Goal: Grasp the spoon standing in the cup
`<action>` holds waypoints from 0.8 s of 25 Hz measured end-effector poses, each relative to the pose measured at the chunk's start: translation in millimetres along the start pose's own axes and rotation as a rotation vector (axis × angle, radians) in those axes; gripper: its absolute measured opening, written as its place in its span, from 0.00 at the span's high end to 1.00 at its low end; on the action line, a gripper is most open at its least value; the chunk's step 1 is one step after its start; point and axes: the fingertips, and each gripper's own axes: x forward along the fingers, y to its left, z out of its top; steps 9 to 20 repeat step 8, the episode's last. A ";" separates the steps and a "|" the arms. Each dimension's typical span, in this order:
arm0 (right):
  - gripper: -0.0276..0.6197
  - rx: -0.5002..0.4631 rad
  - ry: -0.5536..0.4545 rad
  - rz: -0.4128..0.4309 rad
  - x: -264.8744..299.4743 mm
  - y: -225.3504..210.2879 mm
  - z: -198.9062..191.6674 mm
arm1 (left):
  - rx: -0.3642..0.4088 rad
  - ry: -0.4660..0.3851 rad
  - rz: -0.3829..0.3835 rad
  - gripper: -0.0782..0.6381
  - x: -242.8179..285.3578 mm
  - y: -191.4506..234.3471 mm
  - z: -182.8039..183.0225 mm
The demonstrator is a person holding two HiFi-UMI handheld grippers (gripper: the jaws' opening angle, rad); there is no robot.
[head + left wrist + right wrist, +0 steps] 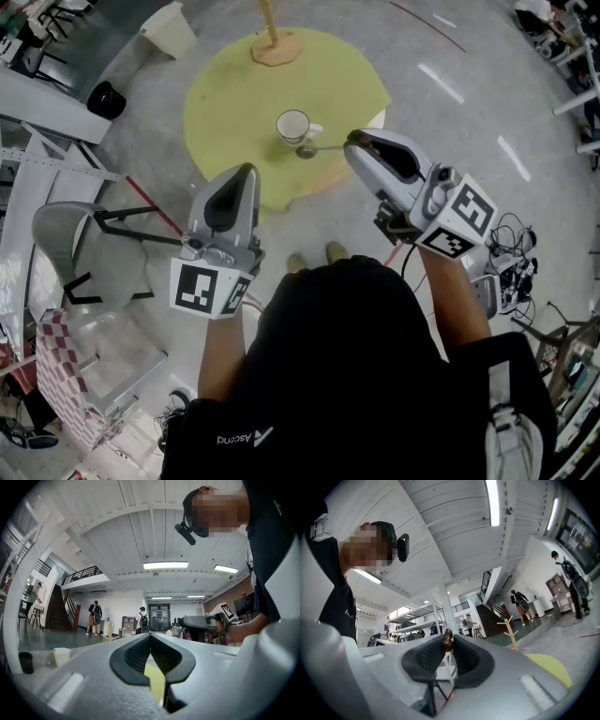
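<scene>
though outside the cup [292, 126], spoon [321, 147] just beside it

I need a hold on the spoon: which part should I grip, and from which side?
Grip the handle's brown tip, coming from the right. The spoon has its bowl beside the cup and its handle runs right. The right gripper is shut on that tip.

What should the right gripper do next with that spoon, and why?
Probably lift the spoon a little, up and away from the cup. The right gripper is shut on the brown end of its handle, and the spoon's bowl sits just outside the cup, on or over the yellow table, so only clearance seems left.
</scene>
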 end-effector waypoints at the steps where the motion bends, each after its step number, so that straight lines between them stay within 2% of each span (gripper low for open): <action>1: 0.88 0.000 -0.002 0.001 -5.1 2.2 0.7 | 0.002 0.000 0.000 0.88 -1.4 -5.8 0.3; 3: 0.87 0.000 -0.002 0.005 -6.6 2.7 0.9 | 0.003 0.004 0.002 0.88 -1.9 -7.7 0.0; 8: 0.88 0.010 0.006 0.016 19.6 -10.9 -3.0 | -0.003 0.012 0.017 0.88 5.9 19.0 -4.1; 20: 0.88 0.010 0.006 0.016 19.6 -10.9 -3.0 | -0.003 0.012 0.017 0.88 5.9 19.0 -4.1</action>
